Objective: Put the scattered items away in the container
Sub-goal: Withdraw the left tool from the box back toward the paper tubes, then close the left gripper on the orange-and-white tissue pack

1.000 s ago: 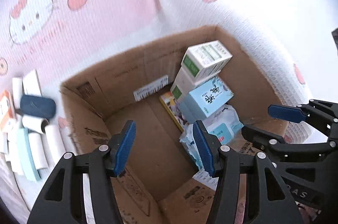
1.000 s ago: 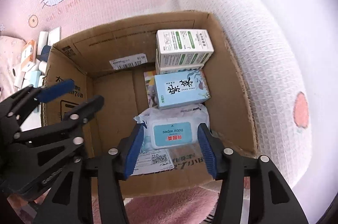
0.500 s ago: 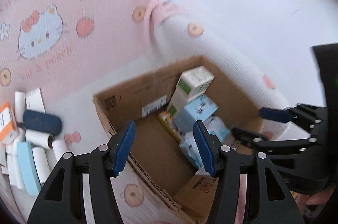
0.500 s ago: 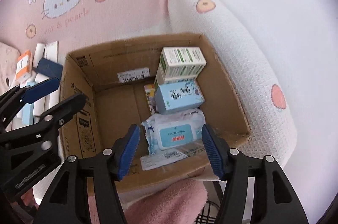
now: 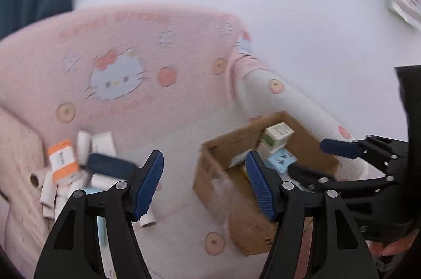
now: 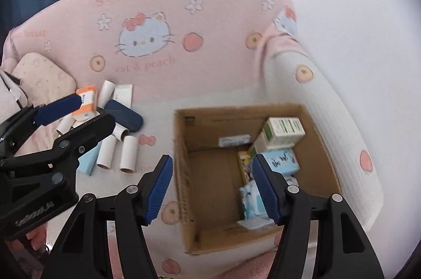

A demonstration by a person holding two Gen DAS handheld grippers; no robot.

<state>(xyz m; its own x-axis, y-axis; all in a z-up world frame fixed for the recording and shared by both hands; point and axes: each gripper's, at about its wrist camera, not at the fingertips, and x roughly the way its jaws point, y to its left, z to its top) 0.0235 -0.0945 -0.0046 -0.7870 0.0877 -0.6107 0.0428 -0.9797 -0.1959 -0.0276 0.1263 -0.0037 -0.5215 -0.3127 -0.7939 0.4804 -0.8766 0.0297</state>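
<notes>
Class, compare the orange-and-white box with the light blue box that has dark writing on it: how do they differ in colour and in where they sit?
The orange-and-white box lies out on the pink sofa cover among paper tubes; the light blue box sits inside the cardboard box. The first has orange ends around a white middle; the second is pale blue with dark characters. Both are small rectangular cartons.
</notes>
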